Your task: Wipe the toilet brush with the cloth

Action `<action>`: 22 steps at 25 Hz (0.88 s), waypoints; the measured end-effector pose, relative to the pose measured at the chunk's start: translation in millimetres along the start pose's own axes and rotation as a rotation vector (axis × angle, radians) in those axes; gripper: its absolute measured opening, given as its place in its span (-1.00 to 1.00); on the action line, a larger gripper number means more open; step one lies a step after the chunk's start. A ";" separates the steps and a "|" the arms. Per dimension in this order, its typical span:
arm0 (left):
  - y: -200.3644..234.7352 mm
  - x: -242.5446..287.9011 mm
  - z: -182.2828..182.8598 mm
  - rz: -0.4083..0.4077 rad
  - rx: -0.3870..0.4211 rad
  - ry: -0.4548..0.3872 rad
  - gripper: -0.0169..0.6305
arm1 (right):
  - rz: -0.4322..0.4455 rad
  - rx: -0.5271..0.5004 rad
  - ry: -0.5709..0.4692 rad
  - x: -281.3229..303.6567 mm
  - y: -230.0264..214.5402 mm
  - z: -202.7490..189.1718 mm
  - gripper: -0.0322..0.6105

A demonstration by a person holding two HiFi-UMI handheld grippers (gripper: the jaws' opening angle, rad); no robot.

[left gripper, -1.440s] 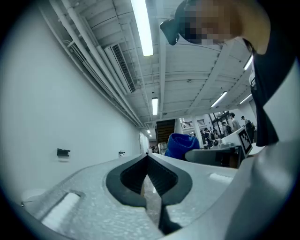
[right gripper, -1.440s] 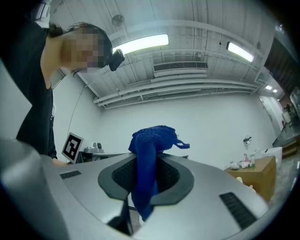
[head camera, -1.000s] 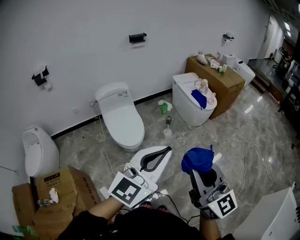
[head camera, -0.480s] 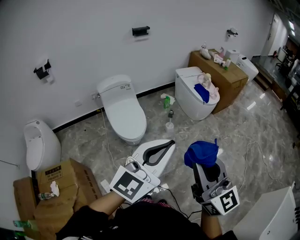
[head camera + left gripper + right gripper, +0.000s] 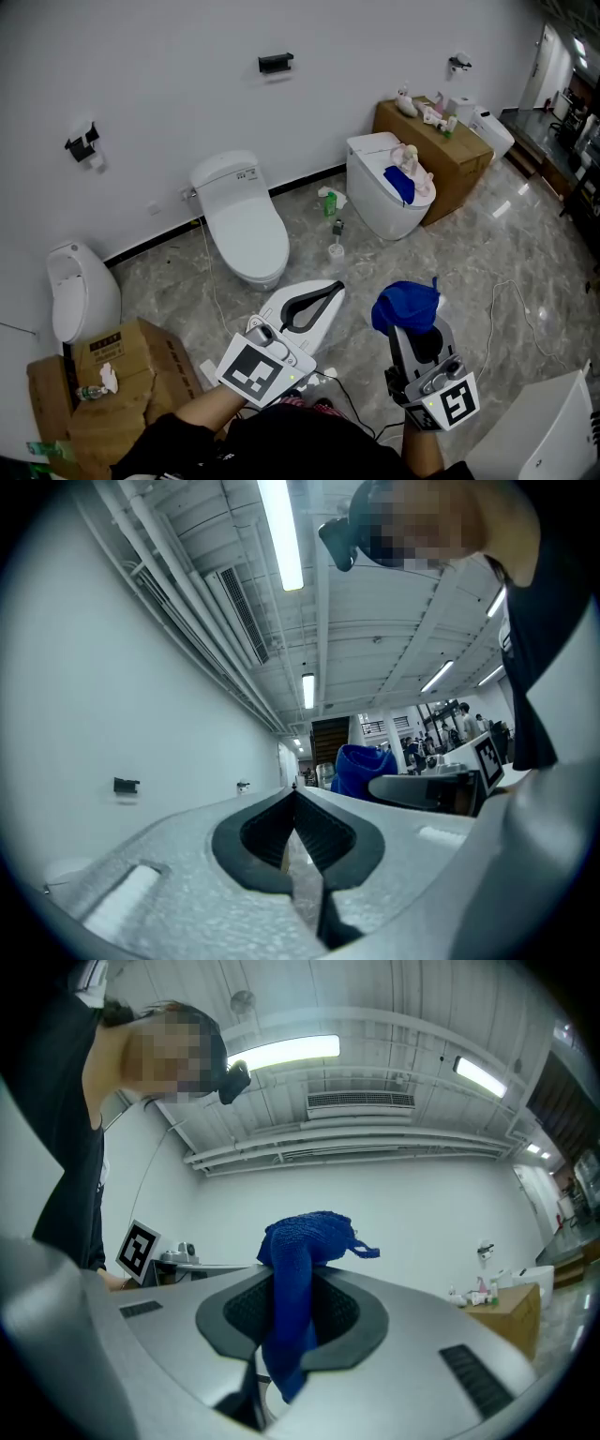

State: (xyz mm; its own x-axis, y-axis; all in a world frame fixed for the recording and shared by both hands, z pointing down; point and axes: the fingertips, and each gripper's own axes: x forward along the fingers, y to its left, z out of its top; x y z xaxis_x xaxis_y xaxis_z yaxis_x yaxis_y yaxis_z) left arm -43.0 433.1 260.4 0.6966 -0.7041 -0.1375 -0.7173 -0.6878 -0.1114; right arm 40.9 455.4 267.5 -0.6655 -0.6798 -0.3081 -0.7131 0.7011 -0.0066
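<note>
Between the clenched jaws of the right gripper, the blue cloth is clamped, with its upper part bunched above the jaw tips and its lower end trailing back between the pads. Beside it, the left gripper has its jaws pressed together with nothing between them. Both grippers are held above the marble floor, well apart from the white toilet at the wall; the toilet brush cannot be identified with certainty among the small items standing on the floor beyond.

1. I see the blue cloth bunched at four o'clock, pinched in the right gripper, with one tail hanging down.
2. The toilet brush, I think: small, white, upright on the floor at the cloth's eleven o'clock.
</note>
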 end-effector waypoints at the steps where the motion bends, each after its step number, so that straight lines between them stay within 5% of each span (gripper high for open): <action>1: -0.3 0.9 0.6 0.000 0.002 0.001 -0.96 | -0.010 0.002 -0.002 -1.7 -3.4 1.5 -0.65; 22: -39.4 26.5 -10.3 0.017 0.028 0.019 -0.96 | 0.011 0.025 -0.023 -41.1 -32.0 3.2 -0.65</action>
State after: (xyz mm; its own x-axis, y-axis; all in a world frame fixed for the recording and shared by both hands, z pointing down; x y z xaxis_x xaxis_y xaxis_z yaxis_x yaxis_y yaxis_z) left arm 3.9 439.8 271.3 0.6845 -0.7189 -0.1211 -0.7289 -0.6709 -0.1366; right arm 91.8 461.6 277.3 -0.6680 -0.6668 -0.3304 -0.6996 0.7140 -0.0267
